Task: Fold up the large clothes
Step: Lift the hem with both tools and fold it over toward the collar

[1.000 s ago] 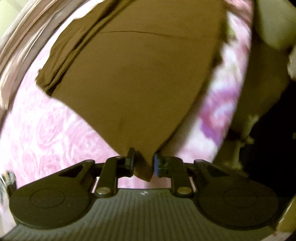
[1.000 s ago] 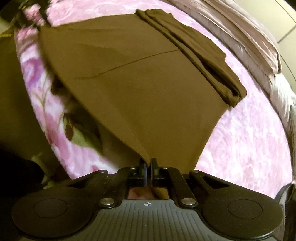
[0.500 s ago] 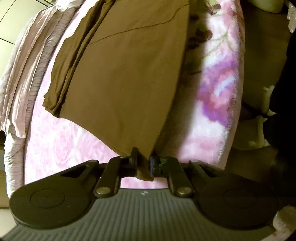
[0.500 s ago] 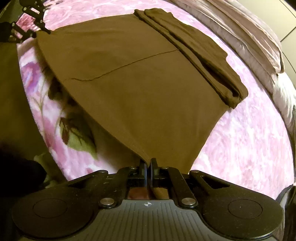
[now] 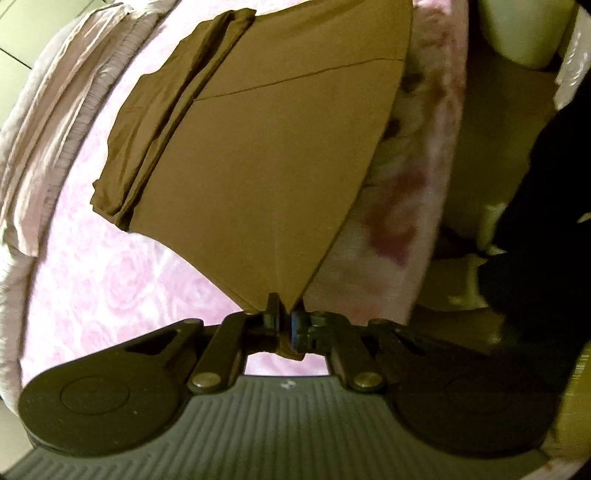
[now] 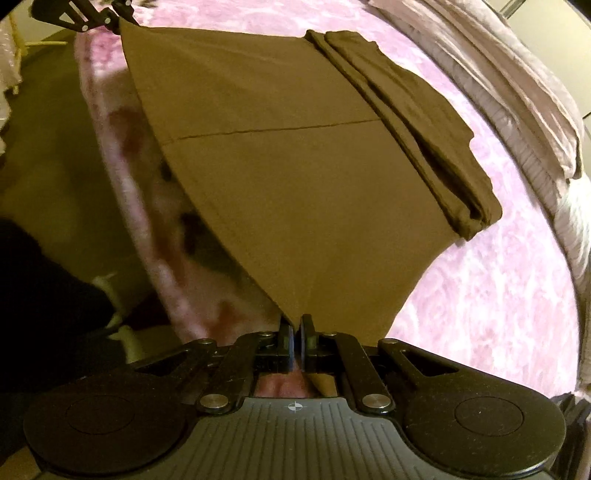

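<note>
A large brown garment [image 5: 258, 155] [image 6: 295, 166] is stretched taut above a pink rose-patterned bed [image 5: 110, 280] [image 6: 498, 295]. Its far side lies folded in a thick roll on the bed. My left gripper [image 5: 283, 314] is shut on one near corner of the cloth, which pokes out behind the fingers. My right gripper [image 6: 296, 326] is shut on the other near corner. The left gripper [image 6: 92, 16] also shows at the top left of the right wrist view, holding its corner. A seam line crosses the fabric.
A pale pink crumpled quilt [image 5: 48, 122] [image 6: 517, 74] runs along the far side of the bed. The bed's near edge [image 5: 424, 184] [image 6: 122, 166] drops to a dim brownish floor [image 6: 44, 129]. Something dark [image 5: 535, 221] fills the floor side near the edge.
Both grippers have lifted and pulled their corners, so the cloth's near edge now hangs tight between them. The left gripper closed fully on its corner.
</note>
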Motion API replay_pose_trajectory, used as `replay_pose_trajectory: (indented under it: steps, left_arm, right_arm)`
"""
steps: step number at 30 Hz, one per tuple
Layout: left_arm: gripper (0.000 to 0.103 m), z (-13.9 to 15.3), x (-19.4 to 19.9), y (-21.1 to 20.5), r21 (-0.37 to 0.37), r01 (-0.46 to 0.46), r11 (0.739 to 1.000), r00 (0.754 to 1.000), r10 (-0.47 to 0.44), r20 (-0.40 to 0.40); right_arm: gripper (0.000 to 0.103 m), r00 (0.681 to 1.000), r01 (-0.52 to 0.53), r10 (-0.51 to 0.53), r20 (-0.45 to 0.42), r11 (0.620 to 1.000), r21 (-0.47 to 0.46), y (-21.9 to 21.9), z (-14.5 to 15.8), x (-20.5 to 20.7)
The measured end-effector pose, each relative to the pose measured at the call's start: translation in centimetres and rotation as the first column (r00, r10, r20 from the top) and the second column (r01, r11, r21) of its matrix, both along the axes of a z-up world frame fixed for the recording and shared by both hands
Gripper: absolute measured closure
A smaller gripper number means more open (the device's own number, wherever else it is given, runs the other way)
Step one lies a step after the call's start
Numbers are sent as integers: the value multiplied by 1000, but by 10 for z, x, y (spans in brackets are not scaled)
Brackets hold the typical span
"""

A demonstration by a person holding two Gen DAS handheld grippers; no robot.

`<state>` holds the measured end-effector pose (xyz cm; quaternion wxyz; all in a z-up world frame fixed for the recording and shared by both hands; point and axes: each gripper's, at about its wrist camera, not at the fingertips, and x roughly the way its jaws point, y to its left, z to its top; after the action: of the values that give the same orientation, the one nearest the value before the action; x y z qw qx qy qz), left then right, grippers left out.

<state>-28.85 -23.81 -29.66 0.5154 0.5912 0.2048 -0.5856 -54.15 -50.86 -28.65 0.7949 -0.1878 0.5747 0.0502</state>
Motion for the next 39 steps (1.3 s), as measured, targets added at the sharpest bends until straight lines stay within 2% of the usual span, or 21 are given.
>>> replay_pose_trajectory:
  steps: [6,8,10,13,15,19,22,26,30,33,39]
  left_arm:
    - [101,28,-22,28,96,-46,994,991,58,-124]
    - [101,35,-24,32,118,-67,991,983,85,-162]
    - [101,48,-13,24,114,-127,985,968,149,-204]
    - [101,76,19,-3,64,-195,979,953,204,-224]
    - [101,98,45,-28,19,-205,979,955,204,-216]
    - [101,132,109,-97,-48,-218,975,958,205,-199]
    - [101,142,154,-152,-64,-242,968,952,225,-207]
    - [100,124,210,-214,-14,-289,957,933,278,-230]
    - [100,76,246,-259,69,-332,941,913,339,-227]
    - [100,44,264,-271,117,-366,923,893,384,-235]
    - [100,26,302,-302,150,-382,912,870,409,-276]
  right_arm:
    - [103,993,-24,37,-113,994,109,21,20,-33]
    - [103,990,-23,40,-136,992,127,21,28,-34]
    - [103,991,-15,31,-131,992,122,11,45,-24]
    - [103,995,-5,14,-98,996,91,-15,80,9]
    - [103,997,-11,16,-79,998,63,-36,102,39]
    - [103,998,-27,27,-60,1000,7,-78,119,100]
    - [103,998,-35,33,-51,999,-33,-121,120,152]
    - [103,996,-25,25,-84,1000,5,-189,95,218]
    - [103,991,-54,59,-120,998,41,-232,50,265]
    - [103,989,-43,53,-137,996,74,-256,28,290]
    - [103,988,-4,20,-156,995,101,-283,16,327]
